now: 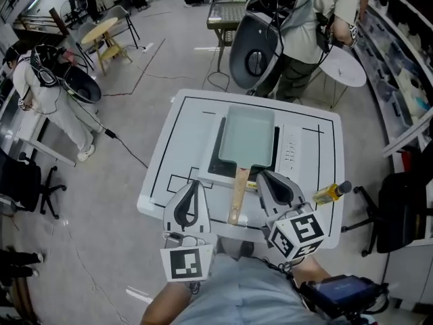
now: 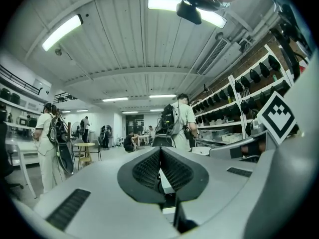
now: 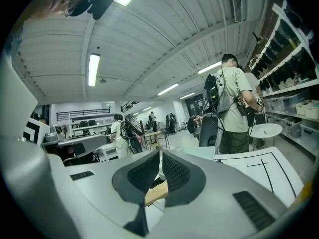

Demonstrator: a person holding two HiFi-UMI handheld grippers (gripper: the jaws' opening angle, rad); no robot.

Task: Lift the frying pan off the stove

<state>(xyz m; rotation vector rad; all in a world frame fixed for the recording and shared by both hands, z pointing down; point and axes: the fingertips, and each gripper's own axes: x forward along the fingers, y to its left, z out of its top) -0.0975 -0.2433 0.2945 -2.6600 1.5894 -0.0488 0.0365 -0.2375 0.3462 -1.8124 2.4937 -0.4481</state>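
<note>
A pale green rectangular frying pan sits on the black stove on the white table. Its wooden handle points toward me. My left gripper hangs over the near table edge, left of the handle, jaws shut and empty. My right gripper is just right of the handle, also shut with nothing in it. In the right gripper view the shut jaws show the handle below them and the pan beyond. The left gripper view shows its closed jaws aimed across the room.
A yellow bottle lies at the table's right edge. A person with a backpack stands past the far side, beside a small round white table. Shelves line the right wall, and a black chair stands on the right.
</note>
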